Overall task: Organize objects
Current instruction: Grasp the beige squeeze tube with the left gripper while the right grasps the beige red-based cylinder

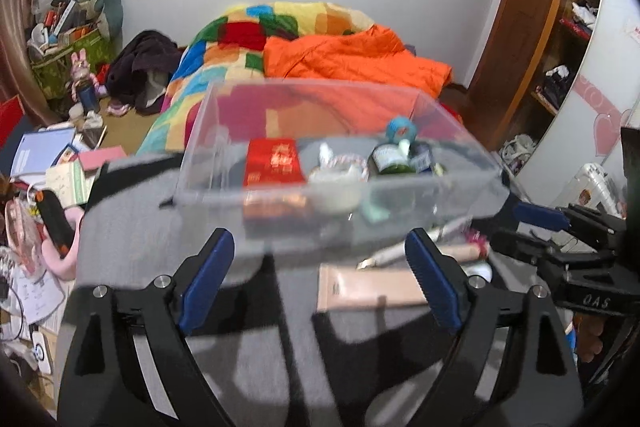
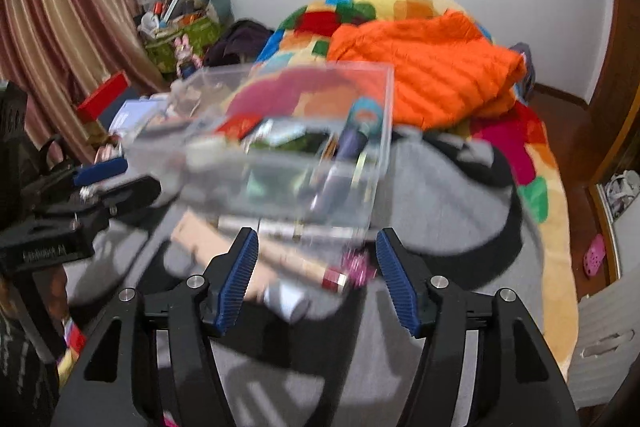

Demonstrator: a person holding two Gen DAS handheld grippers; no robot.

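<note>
The clear plastic bin is already partly filled, a red box and dark bottles seen inside. Just in front of the bin, a beige tube and a pen remain on the grey cloth, so a pickup is judged next. Left gripper and right gripper are held wide open, empty. The bin's near wall crowds the approach.

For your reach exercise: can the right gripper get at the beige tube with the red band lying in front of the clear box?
Probably yes. The right gripper is open, the beige tube lies between its fingers, outside the clear box, nothing covering it.
</note>
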